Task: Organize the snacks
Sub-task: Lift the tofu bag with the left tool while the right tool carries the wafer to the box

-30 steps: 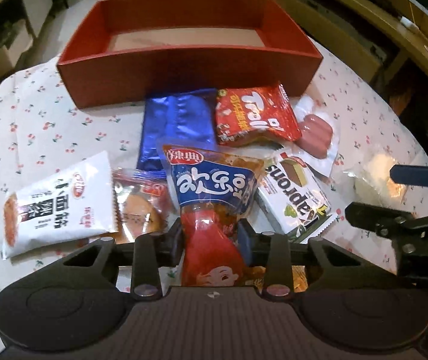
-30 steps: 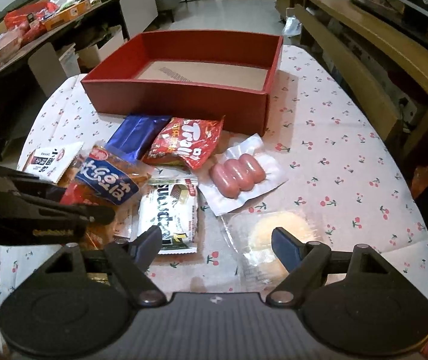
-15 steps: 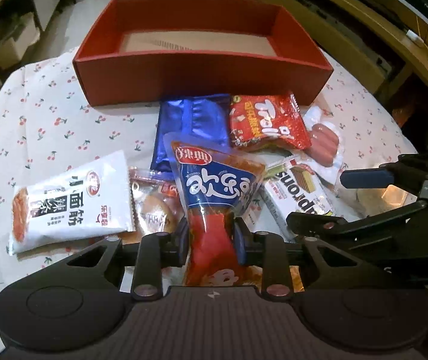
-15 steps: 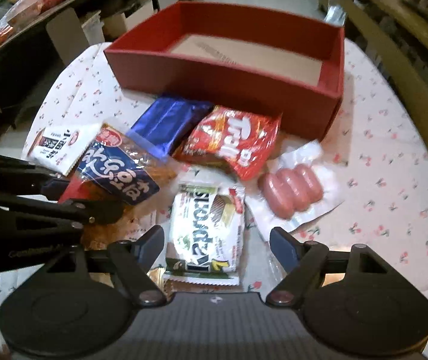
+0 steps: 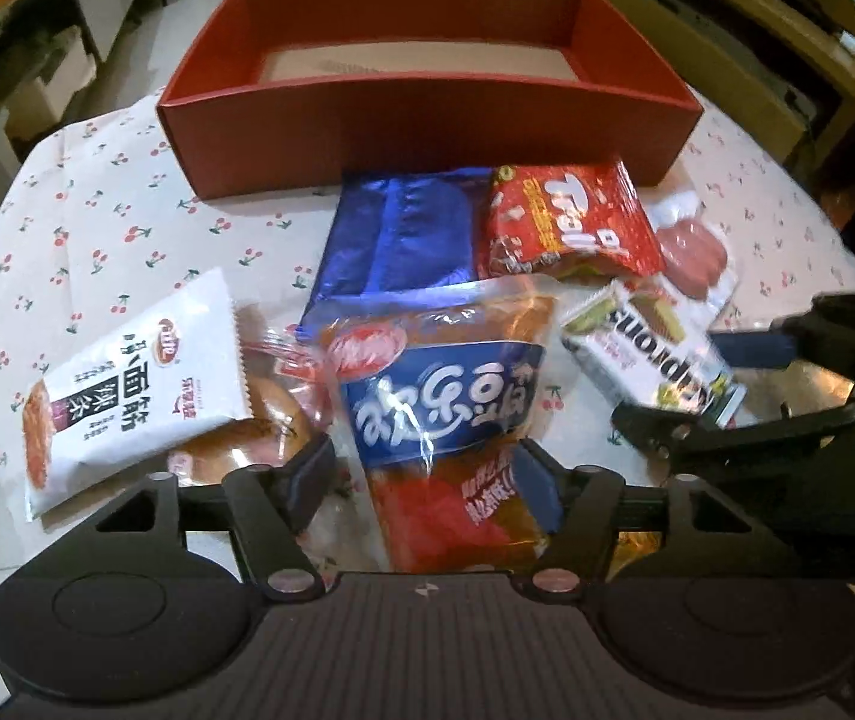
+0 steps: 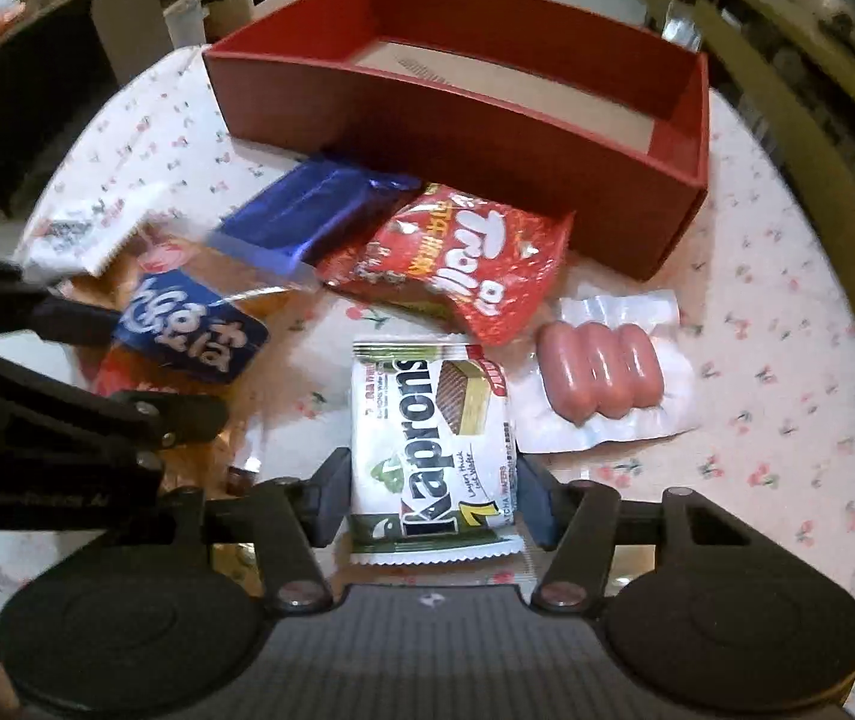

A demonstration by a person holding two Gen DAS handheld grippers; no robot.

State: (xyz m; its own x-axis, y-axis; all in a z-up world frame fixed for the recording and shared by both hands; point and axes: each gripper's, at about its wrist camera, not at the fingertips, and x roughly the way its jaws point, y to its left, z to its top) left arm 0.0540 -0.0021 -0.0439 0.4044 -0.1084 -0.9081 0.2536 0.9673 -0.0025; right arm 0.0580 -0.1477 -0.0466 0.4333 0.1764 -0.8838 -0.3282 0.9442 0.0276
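An empty red box [image 5: 427, 108] stands at the back of the cherry-print table; it also shows in the right wrist view [image 6: 487, 138]. My left gripper [image 5: 427, 480] is open, its jaws on either side of the blue-labelled bread pack [image 5: 445, 402], which lies loose between them. My right gripper [image 6: 430, 495] is closed on the Kaprons wafer pack [image 6: 427, 438], its pads touching both sides. The wafer pack also shows in the left wrist view [image 5: 649, 354].
On the table lie a blue foil pack [image 5: 397, 240], a red Troll bag [image 5: 565, 222], a sausage pack [image 6: 601, 378], a white noodle-snack pack [image 5: 127, 378] and a bun pack [image 5: 259, 438]. Shelves and benches surround the table.
My left gripper has opened and let go of the bread pack. My right gripper has moved left and forward and closed on the Kaprons wafer pack.
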